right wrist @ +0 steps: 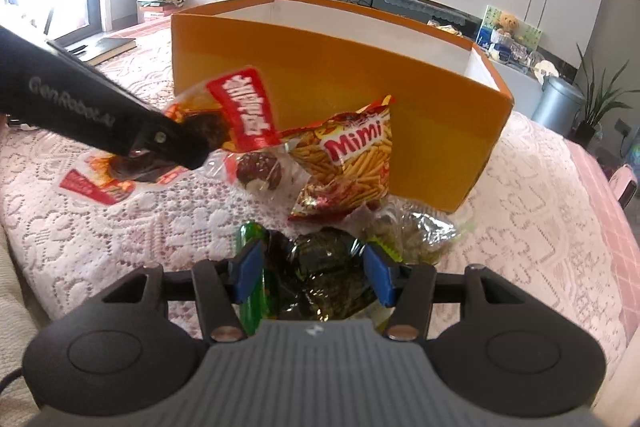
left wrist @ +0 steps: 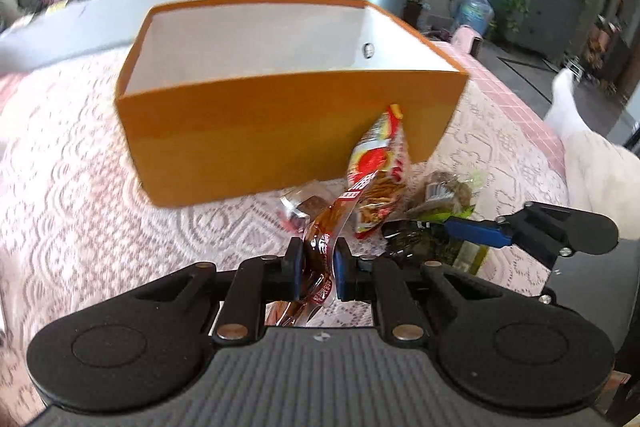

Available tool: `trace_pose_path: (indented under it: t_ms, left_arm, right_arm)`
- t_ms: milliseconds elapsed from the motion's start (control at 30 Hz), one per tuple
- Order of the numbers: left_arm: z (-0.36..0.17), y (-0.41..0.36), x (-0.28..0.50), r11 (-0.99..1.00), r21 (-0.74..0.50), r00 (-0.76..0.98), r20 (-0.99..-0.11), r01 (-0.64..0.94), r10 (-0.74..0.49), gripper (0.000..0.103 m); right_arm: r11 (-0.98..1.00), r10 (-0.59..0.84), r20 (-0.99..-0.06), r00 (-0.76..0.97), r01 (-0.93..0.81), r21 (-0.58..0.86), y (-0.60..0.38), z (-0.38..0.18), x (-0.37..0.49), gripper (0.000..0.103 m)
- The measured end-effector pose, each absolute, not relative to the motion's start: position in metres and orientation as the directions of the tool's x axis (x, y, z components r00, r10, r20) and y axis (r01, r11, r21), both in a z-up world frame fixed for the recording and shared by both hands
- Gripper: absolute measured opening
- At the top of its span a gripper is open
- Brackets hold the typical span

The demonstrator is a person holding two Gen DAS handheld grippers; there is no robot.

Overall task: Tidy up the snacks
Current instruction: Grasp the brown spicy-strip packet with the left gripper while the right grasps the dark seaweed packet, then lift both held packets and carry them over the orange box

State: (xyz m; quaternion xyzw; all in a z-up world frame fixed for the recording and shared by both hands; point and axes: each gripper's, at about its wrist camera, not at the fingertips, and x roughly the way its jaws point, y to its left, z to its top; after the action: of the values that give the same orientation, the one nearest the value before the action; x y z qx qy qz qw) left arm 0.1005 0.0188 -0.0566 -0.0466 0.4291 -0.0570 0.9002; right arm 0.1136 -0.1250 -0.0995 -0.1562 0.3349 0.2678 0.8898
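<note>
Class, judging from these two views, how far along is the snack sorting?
Done: nothing visible; the orange cardboard box shows only bare white walls. In hand: the left gripper is shut on a red-and-brown snack packet, and the right gripper brackets a dark green packet. Left: the Mimi stick bag, a chocolate cookie packet, and another red packet.

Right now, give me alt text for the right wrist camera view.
The right gripper straddles a dark green snack packet on a lace tablecloth. Ahead lie a Mimi chip bag, other snacks and an open orange box; the left gripper holds a red-labelled packet.
</note>
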Motion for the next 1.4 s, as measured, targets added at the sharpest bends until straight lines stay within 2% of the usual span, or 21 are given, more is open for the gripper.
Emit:
trace_pose_path:
  t_ms: [300,400,533,700,767,1000,1100,1167,1400]
  left_arm:
    - [-0.063,0.031,0.103,0.989,-0.146,0.622,-0.773,0.019,-0.126,0.017]
    - [-0.065,0.034,0.103,0.987,-0.159,0.625,-0.769,0.019,-0.135,0.017]
    - [-0.071,0.035,0.104,0.982,-0.188,0.621,-0.766,0.031,-0.167,0.022]
    - [-0.075,0.034,0.106,0.984,-0.171,0.628,-0.762,0.043,-0.160,0.027]
    - [-0.079,0.033,0.108,0.986,-0.160,0.620,-0.769,0.047,-0.155,0.033]
    - [-0.084,0.022,0.108,0.992,-0.097,0.620,-0.775,0.081,-0.126,0.034]
    - [-0.082,0.023,0.107,0.994,-0.093,0.628,-0.770,0.066,-0.113,0.031]
    - [-0.078,0.023,0.102,0.995,-0.084,0.646,-0.756,0.059,-0.102,0.023]
    - [-0.065,0.028,0.093,0.996,-0.081,0.675,-0.733,0.036,-0.084,0.016]
  right_arm:
    - [0.815,0.354,-0.692,0.629,-0.570,-0.101,-0.124,-0.102,0.121,0.048]
    - [0.809,0.341,-0.731,0.591,-0.581,-0.093,-0.121,-0.110,0.126,0.049]
    - [0.815,0.326,-0.740,0.588,-0.572,-0.095,-0.122,-0.115,0.129,0.048]
    - [0.818,0.328,-0.731,0.598,-0.567,-0.098,-0.123,-0.115,0.127,0.041]
    - [0.816,0.325,-0.727,0.605,-0.568,-0.107,-0.122,-0.114,0.126,0.038]
    - [0.821,0.328,-0.723,0.608,-0.562,-0.100,-0.120,-0.113,0.123,0.038]
    - [0.824,0.339,-0.715,0.611,-0.560,-0.088,-0.124,-0.110,0.122,0.038]
    - [0.824,0.352,-0.702,0.619,-0.561,-0.082,-0.125,-0.107,0.117,0.038]
    - [0.820,0.401,-0.660,0.635,-0.571,-0.050,-0.134,-0.094,0.106,0.038]
